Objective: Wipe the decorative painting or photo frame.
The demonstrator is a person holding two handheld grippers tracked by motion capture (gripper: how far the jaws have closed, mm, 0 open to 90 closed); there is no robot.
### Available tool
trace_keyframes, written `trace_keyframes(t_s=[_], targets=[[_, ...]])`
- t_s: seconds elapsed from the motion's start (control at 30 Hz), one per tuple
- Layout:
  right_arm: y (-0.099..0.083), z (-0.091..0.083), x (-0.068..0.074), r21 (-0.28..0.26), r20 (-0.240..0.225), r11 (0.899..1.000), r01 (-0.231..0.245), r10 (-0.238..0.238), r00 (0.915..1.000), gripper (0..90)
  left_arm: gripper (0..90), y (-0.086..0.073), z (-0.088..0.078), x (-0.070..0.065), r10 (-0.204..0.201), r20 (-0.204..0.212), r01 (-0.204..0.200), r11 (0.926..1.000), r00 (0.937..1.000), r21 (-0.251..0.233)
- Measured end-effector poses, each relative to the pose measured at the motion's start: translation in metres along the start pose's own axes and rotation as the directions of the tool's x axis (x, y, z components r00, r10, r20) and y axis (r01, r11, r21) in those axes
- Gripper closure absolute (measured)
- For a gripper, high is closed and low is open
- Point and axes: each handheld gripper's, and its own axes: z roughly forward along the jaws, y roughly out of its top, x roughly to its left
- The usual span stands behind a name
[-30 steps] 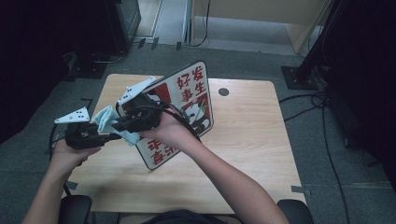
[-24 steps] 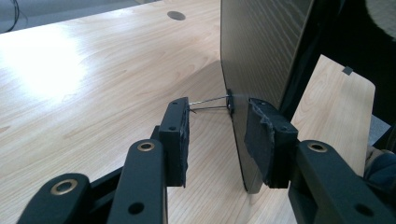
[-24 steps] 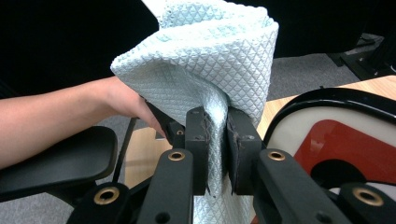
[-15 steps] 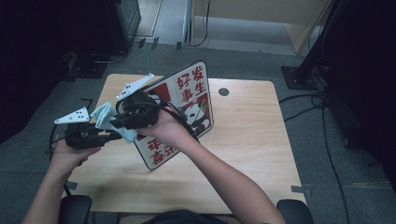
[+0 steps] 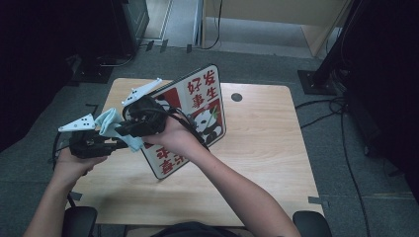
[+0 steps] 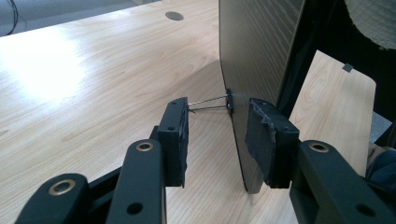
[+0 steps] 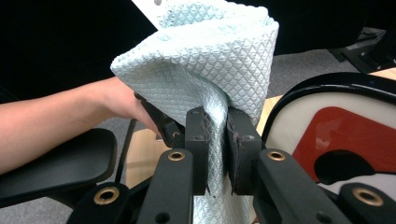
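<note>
A rounded sign board with red characters and a panda stands tilted on its lower edge on the wooden table. My left gripper comes in from the left and straddles the board's near edge. In the left gripper view its jaws sit either side of the grey back: one pad lies on the front face, the other meets a thin wire prop. My right gripper is shut on a folded pale blue cloth, which rises from its pads beside the board's face.
A round cable hole sits near the table's far edge. Chair armrests flank the person at the near edge. Cables and a black stand base lie on the floor to the right.
</note>
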Motion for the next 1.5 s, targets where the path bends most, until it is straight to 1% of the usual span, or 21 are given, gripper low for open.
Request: trace_keyframes(t_s=[0.13, 0.17, 0.23, 0.77, 0.93, 0.97, 1.17, 1.3, 1.5], targets=[[-0.002, 0.002, -0.003, 0.008, 0.002, 1.000, -0.018, 0.018, 0.9998, 80.5, 59.2, 0.000, 0.000, 0.001, 0.005, -0.002, -0.005, 1.0000, 1.0000, 0.005], [-0.003, 0.002, -0.003, 0.009, 0.000, 0.999, -0.030, 0.030, 0.9995, 80.5, 59.2, 0.000, 0.000, 0.001, 0.005, -0.002, -0.005, 1.0000, 1.0000, 0.006], [-0.004, 0.003, -0.004, 0.007, -0.007, 1.000, -0.030, 0.030, 0.9995, 80.5, 59.1, 0.000, 0.000, 0.001, 0.005, -0.001, -0.005, 1.0000, 1.0000, 0.007], [-0.017, 0.008, -0.008, 0.029, -0.010, 0.998, -0.052, 0.052, 0.9986, 80.6, 58.9, -0.001, 0.001, 0.000, 0.013, -0.007, -0.013, 0.9998, 0.9999, 0.013], [-0.021, 0.010, -0.008, 0.036, -0.011, 0.998, -0.050, 0.051, 0.9987, 80.6, 58.8, -0.001, 0.001, 0.000, 0.015, -0.009, -0.014, 0.9998, 0.9999, 0.016], [-0.022, 0.011, -0.008, 0.037, -0.011, 0.998, -0.057, 0.057, 0.9983, 80.6, 58.8, -0.001, 0.001, 0.000, 0.015, -0.008, -0.014, 0.9998, 0.9999, 0.016], [-0.029, 0.013, -0.009, 0.040, -0.013, 0.997, -0.061, 0.061, 0.9980, 80.6, 58.9, -0.002, 0.000, 0.001, 0.011, -0.009, -0.011, 0.9998, 0.9999, 0.014], [-0.034, 0.015, -0.009, 0.047, -0.016, 0.997, -0.061, 0.062, 0.9980, 80.6, 58.8, -0.002, 0.001, 0.001, 0.015, -0.010, -0.015, 0.9997, 0.9998, 0.019], [-0.044, 0.019, -0.010, 0.053, -0.022, 0.996, -0.067, 0.069, 0.9974, 80.6, 58.4, -0.003, 0.002, 0.001, 0.012, -0.008, -0.011, 0.9996, 0.9999, 0.026]])
